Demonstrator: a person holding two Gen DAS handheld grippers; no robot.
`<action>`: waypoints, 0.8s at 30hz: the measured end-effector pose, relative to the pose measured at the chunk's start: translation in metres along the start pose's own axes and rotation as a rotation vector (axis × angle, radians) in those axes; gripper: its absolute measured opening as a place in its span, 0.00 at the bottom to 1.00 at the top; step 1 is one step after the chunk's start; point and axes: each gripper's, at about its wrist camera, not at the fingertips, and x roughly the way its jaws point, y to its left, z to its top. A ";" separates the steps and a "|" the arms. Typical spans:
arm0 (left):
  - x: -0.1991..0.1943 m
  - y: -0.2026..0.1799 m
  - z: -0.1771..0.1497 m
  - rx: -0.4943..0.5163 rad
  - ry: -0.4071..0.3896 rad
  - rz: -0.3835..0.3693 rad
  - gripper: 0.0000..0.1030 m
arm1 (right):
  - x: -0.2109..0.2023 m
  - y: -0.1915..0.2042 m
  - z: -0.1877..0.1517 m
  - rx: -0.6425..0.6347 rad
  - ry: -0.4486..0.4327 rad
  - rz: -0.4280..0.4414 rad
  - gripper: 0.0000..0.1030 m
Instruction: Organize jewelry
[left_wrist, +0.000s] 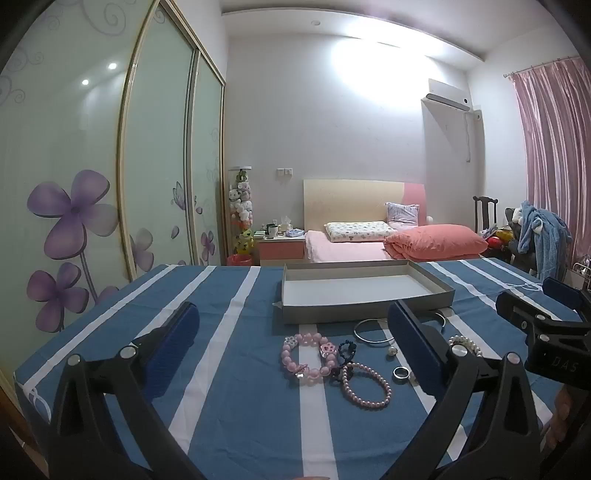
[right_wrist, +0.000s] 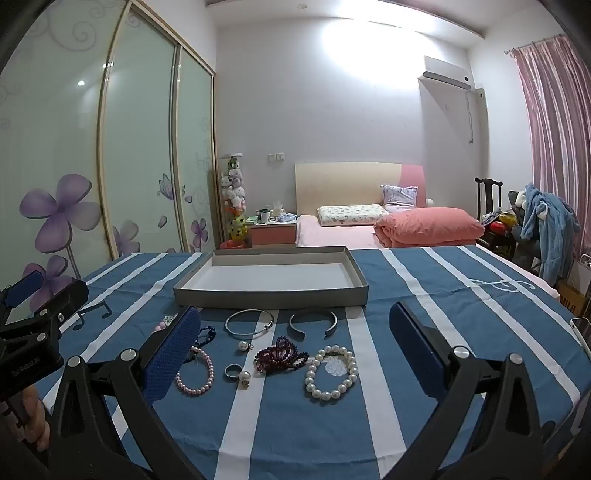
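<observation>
A shallow grey tray (left_wrist: 365, 307) (right_wrist: 271, 297) with a white floor sits empty on the blue striped cloth. In front of it lie a pink bead bracelet (left_wrist: 308, 355), a small pink pearl bracelet (left_wrist: 365, 386) (right_wrist: 195, 371), a silver bangle (right_wrist: 250, 322), an open silver cuff (right_wrist: 313, 322), a dark purple bead strand (right_wrist: 280, 355), a white pearl bracelet (right_wrist: 331, 372), a silver ring (right_wrist: 232, 370) and pearl earrings (right_wrist: 243, 345). My left gripper (left_wrist: 291, 332) is open above the pink bracelets. My right gripper (right_wrist: 295, 332) is open above the middle pieces.
The table's blue and white striped cloth (right_wrist: 461, 295) runs to its edges left and right. A bed (left_wrist: 369, 243), a nightstand (left_wrist: 282, 251), sliding wardrobe doors (left_wrist: 110, 166) and a chair with clothes (right_wrist: 543, 229) stand beyond the table.
</observation>
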 end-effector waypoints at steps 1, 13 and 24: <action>0.000 0.000 0.000 0.000 0.000 0.000 0.96 | 0.000 0.000 0.000 0.001 0.000 0.000 0.98; 0.000 0.000 0.000 -0.003 0.004 -0.001 0.96 | 0.000 -0.001 0.000 0.004 0.001 0.001 0.98; 0.000 0.000 0.000 -0.004 0.005 -0.002 0.96 | -0.001 0.000 -0.001 0.008 0.001 0.001 0.98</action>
